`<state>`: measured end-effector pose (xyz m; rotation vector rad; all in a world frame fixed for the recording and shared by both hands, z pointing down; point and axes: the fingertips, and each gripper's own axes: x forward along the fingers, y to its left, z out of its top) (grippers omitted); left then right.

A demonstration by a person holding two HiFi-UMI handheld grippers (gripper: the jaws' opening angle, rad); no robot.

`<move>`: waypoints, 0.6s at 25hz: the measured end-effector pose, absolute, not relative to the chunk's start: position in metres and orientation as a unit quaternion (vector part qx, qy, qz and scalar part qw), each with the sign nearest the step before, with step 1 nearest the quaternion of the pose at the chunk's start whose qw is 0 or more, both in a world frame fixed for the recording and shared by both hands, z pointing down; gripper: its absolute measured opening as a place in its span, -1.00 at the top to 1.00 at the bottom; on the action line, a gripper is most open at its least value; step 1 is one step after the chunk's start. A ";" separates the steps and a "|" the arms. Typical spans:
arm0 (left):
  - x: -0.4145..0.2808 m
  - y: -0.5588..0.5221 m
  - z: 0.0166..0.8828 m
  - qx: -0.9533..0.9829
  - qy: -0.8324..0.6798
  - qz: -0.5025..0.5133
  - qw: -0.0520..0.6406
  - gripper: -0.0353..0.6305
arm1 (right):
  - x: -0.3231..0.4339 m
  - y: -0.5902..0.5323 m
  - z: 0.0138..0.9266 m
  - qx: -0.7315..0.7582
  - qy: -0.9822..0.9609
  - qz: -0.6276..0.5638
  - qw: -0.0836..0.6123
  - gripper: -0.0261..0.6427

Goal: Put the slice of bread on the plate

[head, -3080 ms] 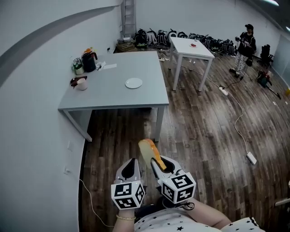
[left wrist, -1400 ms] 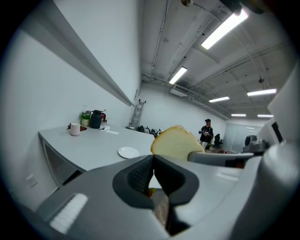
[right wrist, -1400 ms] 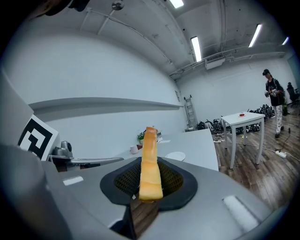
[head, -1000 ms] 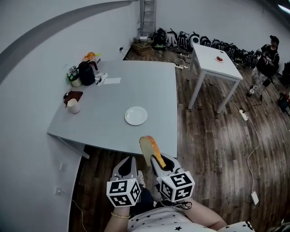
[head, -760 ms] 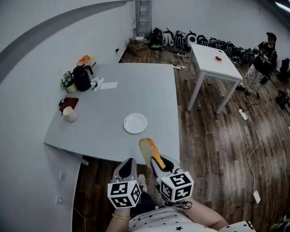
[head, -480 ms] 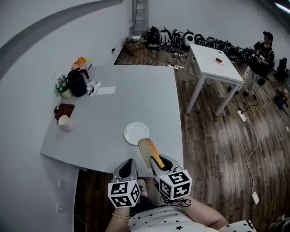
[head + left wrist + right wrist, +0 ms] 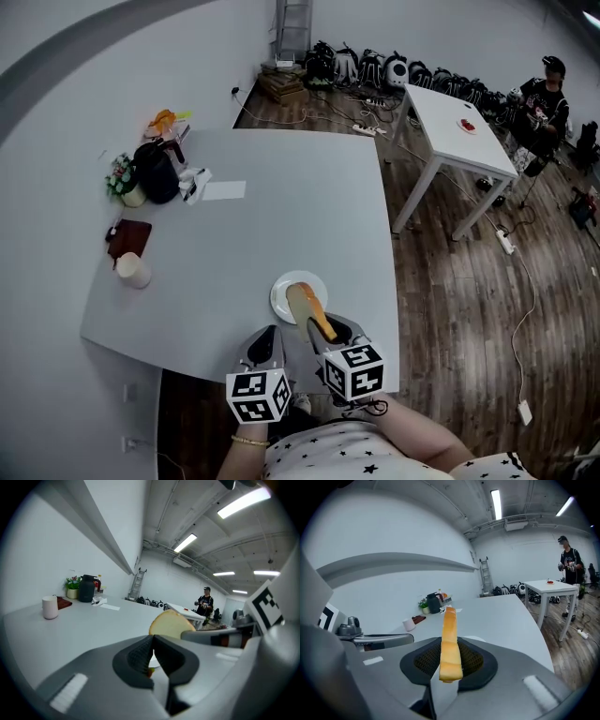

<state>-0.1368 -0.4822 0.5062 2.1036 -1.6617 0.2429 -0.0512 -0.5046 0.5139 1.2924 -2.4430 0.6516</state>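
The carrying step seems almost finished: the right gripper [image 7: 325,330] has its jaws partly closed on the two faces of the slice of bread [image 7: 304,304], which stands on its edge and appears over the plate [image 7: 276,296] near the front edge of the table [image 7: 281,197]; the left gripper [image 7: 267,340] is beside it, jaws together and empty (no part in this step); next, in my judgement, the slice must go down to the plate and only then be released.

Grey table [image 7: 281,206], bread slice [image 7: 305,305] in right gripper [image 7: 323,330] over white plate [image 7: 280,296], left gripper [image 7: 267,336] alongside

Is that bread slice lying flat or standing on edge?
On edge: right tongs grip the bread by its flat faces, crust edge showing.
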 end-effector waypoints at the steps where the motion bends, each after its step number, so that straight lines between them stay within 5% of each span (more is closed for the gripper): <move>1: -0.141 -0.488 0.509 0.761 -0.601 0.088 0.227 0.87 | -0.055 -0.511 0.519 0.449 -0.849 0.231 0.156 0.67; 15: -0.161 -0.545 0.546 0.761 -0.587 0.103 0.257 0.87 | -0.084 -0.571 0.578 0.449 -0.825 0.279 0.198 0.66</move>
